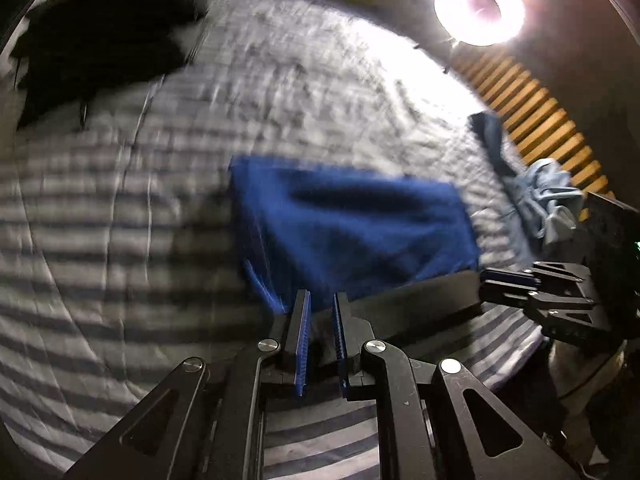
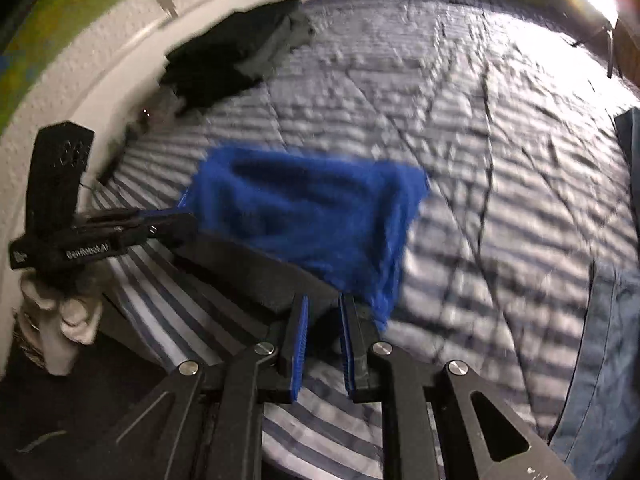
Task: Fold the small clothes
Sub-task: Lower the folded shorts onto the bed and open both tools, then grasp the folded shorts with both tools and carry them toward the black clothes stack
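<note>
On the striped bed (image 1: 120,208) lies a blue cloth (image 1: 352,224), roughly in the middle of the quilted cover, its shape blurred in both views. From the left wrist view it looks like a broad rectangle with a dark fold or hollow across its upper part; from the right wrist view (image 2: 304,216) it looks bunched and raised, with a similar dark hollow near its far edge.

At the near edge of the cloth sits the left claw (image 1: 320,336). Its blue-padded fingers (image 1: 302,340) stand a narrow gap apart, and nothing can be seen pinched between them; the cloth's near left corner lies just beside the fingertips. A dark flat slab runs under the cloth's near edge toward the right claw (image 1: 504,280), which the left view shows from the side, its tips at the cloth's right corner.

The right claw's own view (image 2: 324,344) shows its fingers parted a little wider, again with no fabric clearly between them, though the cloth's near corner hangs right at the right finger's tip; whether it touches I cannot tell. The left claw (image 2: 172,216) appears there too, at the cloth's left side, held by a hand in a pale glove (image 2: 60,312).

A dark pile of clothes (image 2: 236,64) lies far off by the wall. A pale blue bundle (image 1: 548,196) lies at the bed's right edge, near a ring lamp (image 1: 478,4).
</note>
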Available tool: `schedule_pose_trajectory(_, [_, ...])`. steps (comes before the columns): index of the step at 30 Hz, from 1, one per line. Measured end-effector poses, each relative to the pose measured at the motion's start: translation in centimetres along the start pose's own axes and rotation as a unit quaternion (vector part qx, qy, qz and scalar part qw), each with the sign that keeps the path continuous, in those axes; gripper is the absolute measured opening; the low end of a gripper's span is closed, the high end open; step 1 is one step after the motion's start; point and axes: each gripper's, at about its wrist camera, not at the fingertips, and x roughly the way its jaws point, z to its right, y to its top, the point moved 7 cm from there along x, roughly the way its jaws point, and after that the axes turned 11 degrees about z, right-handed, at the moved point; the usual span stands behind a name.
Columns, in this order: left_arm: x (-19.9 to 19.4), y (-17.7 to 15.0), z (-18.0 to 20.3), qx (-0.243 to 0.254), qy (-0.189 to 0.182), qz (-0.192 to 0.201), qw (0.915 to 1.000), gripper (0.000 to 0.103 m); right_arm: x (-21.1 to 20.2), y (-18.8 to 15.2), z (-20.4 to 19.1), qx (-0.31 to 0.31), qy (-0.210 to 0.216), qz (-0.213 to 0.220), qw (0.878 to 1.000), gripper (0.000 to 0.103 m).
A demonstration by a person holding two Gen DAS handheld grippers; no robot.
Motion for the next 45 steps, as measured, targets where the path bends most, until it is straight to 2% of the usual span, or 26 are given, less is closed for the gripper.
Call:
schedule_pose_trajectory(4, [-0.1, -0.5, -0.5, -0.015, -0.017, -0.001, 0.9997, 0.011, 0.1, -1.5, 0.9, 0.007, -0.005, -0.017, 1.0, 0.017])
schedule_pose_trajectory(7, [-1.3, -0.2, -0.5, -0.011, -0.011, 0.009, 0.9998, 0.015, -0.5, -2.2, 1.1, 0.001, -0.017, -0.03, 0.999, 0.018])
schedule_pose_trajectory(8, [-2.0, 0.0, -0.7, -0.013, -0.008, 0.02, 0.9997, 0.025, -1.0, -2.4, 1.4, 0.0, -0.019, -0.026, 0.999, 0.018])
schedule_pose_trajectory(9, [-2.6, 0.4, -1.1, -0.018, -0.004, 0.032, 0.9993, 0.042, -1.3, -2.2, 1.5, 0.002, -0.019, -0.021, 1.0, 0.02])
schedule_pose_trajectory(10, [-3.0, 1.0, -1.3, -0.022, -0.002, 0.038, 0.999, 0.051, -1.7, -2.0, 1.6, 0.01, -0.017, -0.013, 1.0, 0.024])
schedule_pose_trajectory(11, [-3.6, 1.3, -1.9, -0.032, 0.001, 0.048, 0.9983, 0.064, -2.1, -1.7, 2.0, 0.018, -0.018, -0.004, 1.0, 0.038])
schedule_pose_trajectory(12, [-4.0, 1.6, -2.5, -0.04, 0.0, 0.052, 0.9979, 0.067, -2.4, -1.2, 2.3, 0.027, -0.021, 0.009, 0.999, 0.05])
schedule_pose_trajectory(14, [-3.8, 2.2, -3.0, -0.055, 0.002, 0.052, 0.9972, 0.067, -2.9, -0.3, 3.1, 0.051, -0.028, 0.036, 0.998, 0.059])
schedule_pose_trajectory(20, [-1.0, 3.3, -2.8, -0.067, -0.001, 0.033, 0.9972, 0.067, -1.6, 1.8, 4.4, 0.142, 0.02, 0.039, 0.989, 0.063])
schedule_pose_trajectory(24, [0.4, 3.5, -2.1, -0.051, 0.011, 0.025, 0.9983, 0.067, -1.7, 2.5, 5.4, 0.214, 0.072, 0.046, 0.973, 0.063])
schedule_pose_trajectory(28, [1.9, 3.1, -1.3, -0.034, 0.02, 0.011, 0.9992, 0.066, -0.3, 2.2, 5.8, 0.19, 0.015, 0.025, 0.981, 0.063])
schedule_pose_trajectory(31, [2.0, 2.9, -0.8, -0.018, 0.029, 0.016, 0.9993, 0.066, 1.0, 1.4, 5.8, 0.193, 0.016, 0.002, 0.981, 0.063])
schedule_pose_trajectory(34, [2.1, 2.9, -0.7, -0.018, 0.029, 0.02, 0.9992, 0.066, 1.4, 1.2, 5.5, 0.177, 0.01, 0.007, 0.984, 0.063])
schedule_pose_trajectory(35, [2.1, 2.9, -0.7, -0.017, 0.029, 0.02, 0.9992, 0.064, 1.5, 1.1, 5.3, 0.172, 0.01, 0.007, 0.985, 0.063])
schedule_pose_trajectory(37, [2.1, 2.8, -0.8, -0.012, 0.039, 0.021, 0.9989, 0.052, 1.7, 1.1, 4.8, 0.161, 0.017, 0.002, 0.987, 0.062])
schedule_pose_trajectory(39, [2.1, 2.8, -0.9, -0.007, 0.041, 0.023, 0.9989, 0.04, 2.0, 1.1, 4.3, 0.151, 0.019, -0.002, 0.988, 0.049])
schedule_pose_trajectory(42, [2.1, 2.9, -1.3, -0.025, 0.03, 0.024, 0.999, 0.027, 2.3, 0.9, 3.9, 0.151, 0.03, -0.009, 0.988, 0.034])
schedule_pose_trajectory(45, [1.9, 2.7, -1.6, -0.041, 0.019, 0.024, 0.9987, 0.019, 2.2, 0.7, 3.6, 0.153, 0.037, -0.009, 0.988, 0.022])
